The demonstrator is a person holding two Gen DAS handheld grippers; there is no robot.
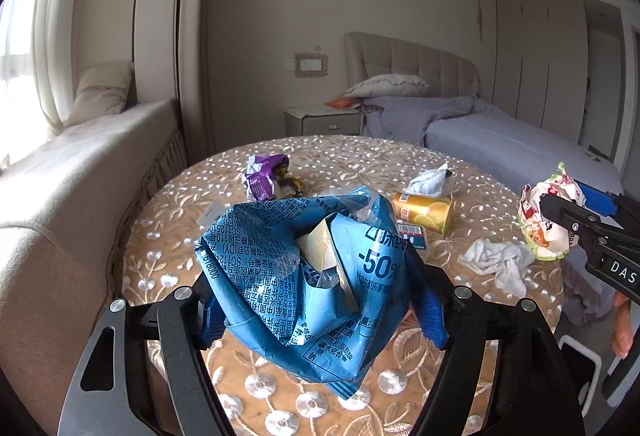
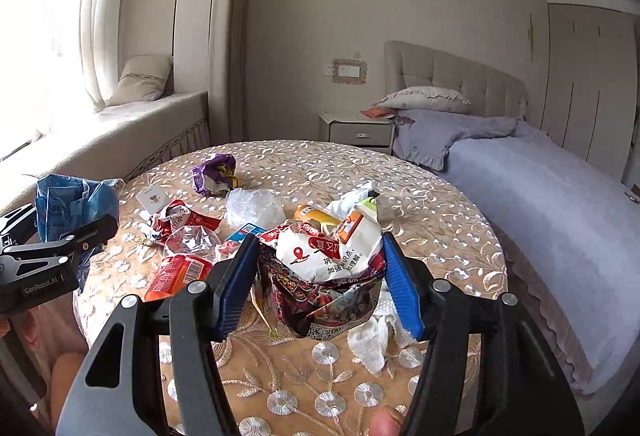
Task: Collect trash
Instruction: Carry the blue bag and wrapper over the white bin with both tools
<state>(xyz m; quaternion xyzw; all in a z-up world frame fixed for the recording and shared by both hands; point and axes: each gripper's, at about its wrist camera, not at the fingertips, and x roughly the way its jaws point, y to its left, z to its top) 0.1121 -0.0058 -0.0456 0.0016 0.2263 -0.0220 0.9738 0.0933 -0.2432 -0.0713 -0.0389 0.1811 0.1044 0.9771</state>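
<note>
Left tongs (image 1: 320, 300) clamped on a crumpled blue snack bag (image 1: 304, 276), blue pads pressing both flanks, jaws fairly wide apart around the bulk. Bag lifted clear above the round embroidered surface (image 1: 168, 228), a pale scrap tucked in its folds. Same bag and tongs visible at the left edge of the right wrist view, held off the surface rim.

Right tongs (image 2: 320, 288) gripping a crushed white and red wrapper bundle (image 2: 328, 268), pads tight against its sides, jaws at a middling gap. Bundle raised above the surface, a wad of white tissue (image 2: 372, 340) lying just beneath and to the right.

Left on the surface: purple wrapper (image 2: 212, 172) toward the far side, orange juice cup (image 1: 424, 212) on its side with a tissue stuffed in its mouth, clear plastic bag (image 2: 252, 208), red packets (image 2: 180, 220) and an orange-red packet (image 2: 176, 274) near the left rim, small white card (image 2: 152, 198), blue-labelled flat pack (image 1: 412, 234) beside the cup.

Bed (image 2: 540, 188) with lilac cover to the right, beyond the surface.
</note>
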